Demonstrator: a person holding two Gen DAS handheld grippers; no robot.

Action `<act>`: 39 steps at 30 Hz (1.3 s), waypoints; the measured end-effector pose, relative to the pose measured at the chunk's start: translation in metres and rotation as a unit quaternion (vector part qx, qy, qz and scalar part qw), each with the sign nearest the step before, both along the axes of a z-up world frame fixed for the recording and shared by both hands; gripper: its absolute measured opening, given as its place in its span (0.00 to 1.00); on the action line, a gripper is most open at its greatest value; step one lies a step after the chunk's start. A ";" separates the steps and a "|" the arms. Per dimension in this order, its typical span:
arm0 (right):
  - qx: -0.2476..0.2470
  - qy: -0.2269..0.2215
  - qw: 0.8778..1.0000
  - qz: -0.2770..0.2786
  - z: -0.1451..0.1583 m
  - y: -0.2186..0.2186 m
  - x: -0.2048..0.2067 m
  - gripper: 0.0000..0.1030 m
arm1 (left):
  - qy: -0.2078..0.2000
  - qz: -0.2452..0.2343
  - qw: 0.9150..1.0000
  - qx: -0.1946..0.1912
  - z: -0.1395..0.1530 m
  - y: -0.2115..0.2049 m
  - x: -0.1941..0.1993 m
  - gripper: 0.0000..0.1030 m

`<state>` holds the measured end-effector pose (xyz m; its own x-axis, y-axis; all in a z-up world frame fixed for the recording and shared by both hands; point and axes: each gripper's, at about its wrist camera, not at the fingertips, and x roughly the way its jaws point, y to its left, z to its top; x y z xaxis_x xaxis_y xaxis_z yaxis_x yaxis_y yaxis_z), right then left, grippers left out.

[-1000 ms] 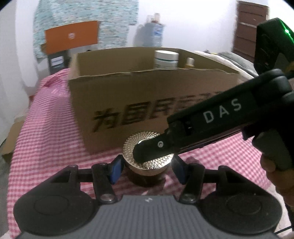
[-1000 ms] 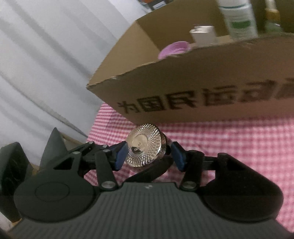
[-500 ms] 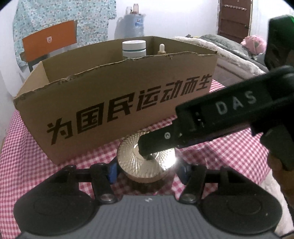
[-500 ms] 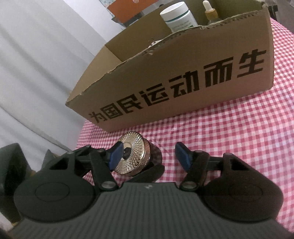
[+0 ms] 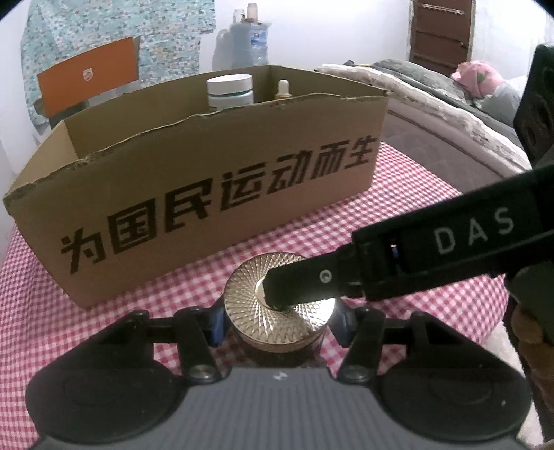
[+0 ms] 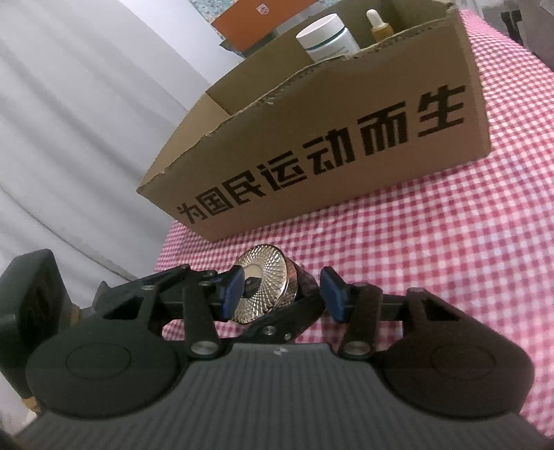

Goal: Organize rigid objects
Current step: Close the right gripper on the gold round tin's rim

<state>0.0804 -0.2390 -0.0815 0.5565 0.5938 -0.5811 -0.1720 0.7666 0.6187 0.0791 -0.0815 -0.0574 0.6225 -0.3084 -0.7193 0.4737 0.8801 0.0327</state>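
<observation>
The dark round jar with a shiny gold patterned lid [image 5: 280, 304] sits low in the middle, between the closing left gripper [image 5: 277, 320] pads. The right gripper [image 6: 282, 296] fingers are closing around it too. Squeezed crooked, the jar could tip over before reaching the brown cardboard box [image 5: 207, 194].

White wall [image 5: 346, 31] standing behind; brown wooden door [image 5: 439, 34] showing at right; grey-blanketed bed [image 5: 432, 86] lying alongside; floral cloth [image 5: 104, 34] hanging left
</observation>
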 end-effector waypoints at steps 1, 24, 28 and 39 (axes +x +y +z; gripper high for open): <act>-0.002 0.001 1.000 0.000 0.000 -0.002 -0.002 0.49 | 0.000 -0.004 1.000 0.004 0.000 -0.001 -0.001 0.56; -0.011 0.018 1.000 -0.012 -0.007 -0.001 -0.003 0.68 | -0.015 -0.013 1.000 0.011 -0.003 -0.003 -0.001 0.59; -0.005 0.018 1.000 -0.012 -0.008 -0.003 -0.003 0.68 | -0.020 -0.015 1.000 0.012 -0.004 -0.005 0.000 0.58; 0.007 0.019 1.000 -0.009 -0.007 0.001 0.003 0.53 | -0.023 -0.006 1.000 0.002 -0.005 -0.002 -0.002 0.58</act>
<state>0.0830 -0.2378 -0.0884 0.5450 0.5919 -0.5938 -0.1354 0.7610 0.6344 0.0774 -0.0838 -0.0622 0.6511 -0.3134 -0.6913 0.4826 0.8739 0.0584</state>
